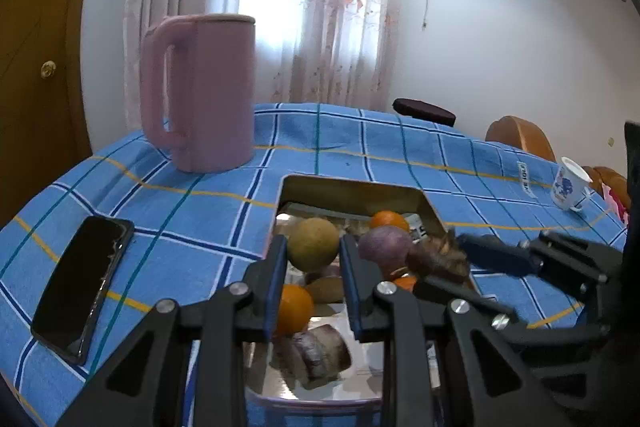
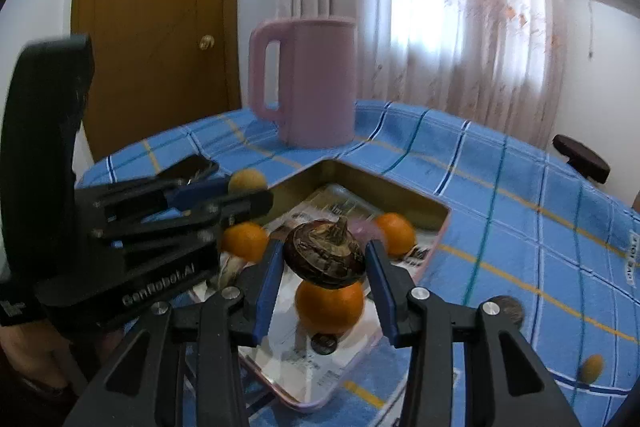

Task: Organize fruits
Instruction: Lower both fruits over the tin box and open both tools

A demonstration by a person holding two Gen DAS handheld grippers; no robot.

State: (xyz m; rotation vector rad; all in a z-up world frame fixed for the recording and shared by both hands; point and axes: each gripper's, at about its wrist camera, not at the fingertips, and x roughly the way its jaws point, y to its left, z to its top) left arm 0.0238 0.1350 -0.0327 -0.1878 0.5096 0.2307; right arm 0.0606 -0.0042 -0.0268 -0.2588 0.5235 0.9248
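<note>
Fruits sit in your tin tray (image 1: 430, 205) on the blue checked tablecloth (image 1: 200, 211), by a pink kettle (image 1: 204, 91) and curtained window (image 1: 304, 7). Your right gripper (image 2: 325, 263) pinches a dark mangosteen (image 2: 325, 259) above an orange (image 2: 329, 307). Your left gripper (image 1: 314, 263) is pressed to its narrowest, holding nothing.

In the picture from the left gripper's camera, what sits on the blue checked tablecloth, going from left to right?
Black phone → pink jug → metal tray of fruit → small white cup with a blue picture.
</note>
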